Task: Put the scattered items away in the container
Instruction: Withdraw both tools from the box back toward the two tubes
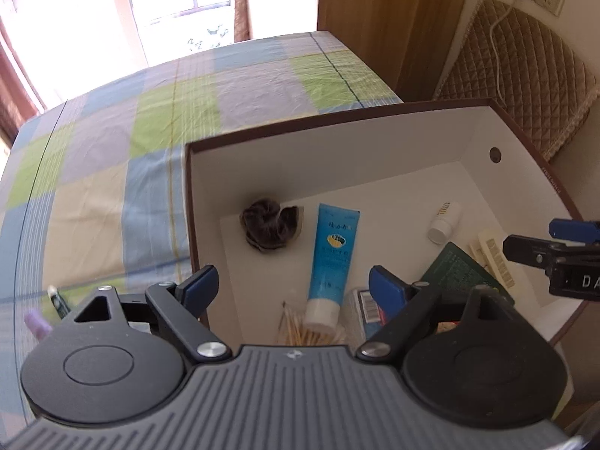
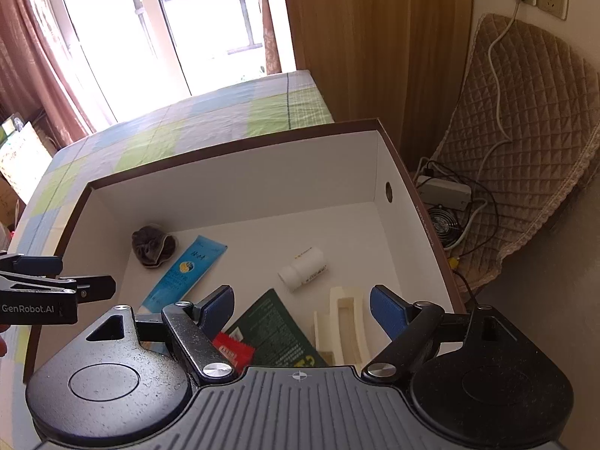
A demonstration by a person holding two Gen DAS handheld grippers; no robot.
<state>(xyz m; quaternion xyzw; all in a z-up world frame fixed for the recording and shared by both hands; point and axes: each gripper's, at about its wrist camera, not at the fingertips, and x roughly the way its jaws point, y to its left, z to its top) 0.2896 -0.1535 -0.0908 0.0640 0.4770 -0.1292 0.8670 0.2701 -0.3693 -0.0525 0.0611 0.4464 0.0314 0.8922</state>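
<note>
**Box contents count, both claws empty**

My left claw [image 1: 292,288] stands wide, nothing between its blue pads; it hovers over the near left corner of the box [image 1: 337,157]. My right claw [image 2: 302,305] is likewise wide and empty, above the near right part of the same box [image 2: 232,172]. Each claw shows at the edge of the other's view.

The container is one white-lined box with a brown rim, one round hole in its right wall. It sits on the bed [image 1: 112,150], which carries a checked sheet of green, blue and cream.

Inside the box, counted:
- 1 dark hair scrunchie [image 1: 270,227] in the far left corner, just beside the tube.
- 1 blue tube [image 1: 332,262] with a white cap, lying flat, cap toward me.
- 1 small white bottle [image 1: 444,221] on its side, well apart from the tube.
- 1 dark green booklet [image 2: 272,332], flat, near the cream piece.
- 1 cream plastic piece [image 2: 343,322]; what it is, I cannot tell.
- 1 red packet [image 2: 234,348], partly hidden by my right claw.
- 1 bunch of cotton swabs [image 1: 311,332], touching the tube's cap.
- 1 small clear pack [image 1: 365,309] beside the swabs, partly hidden.

Outside the box, on the sheet at my lower left: 2 small items, one purple [image 1: 37,324], one dark and slim [image 1: 58,302], both mostly hidden.
</note>
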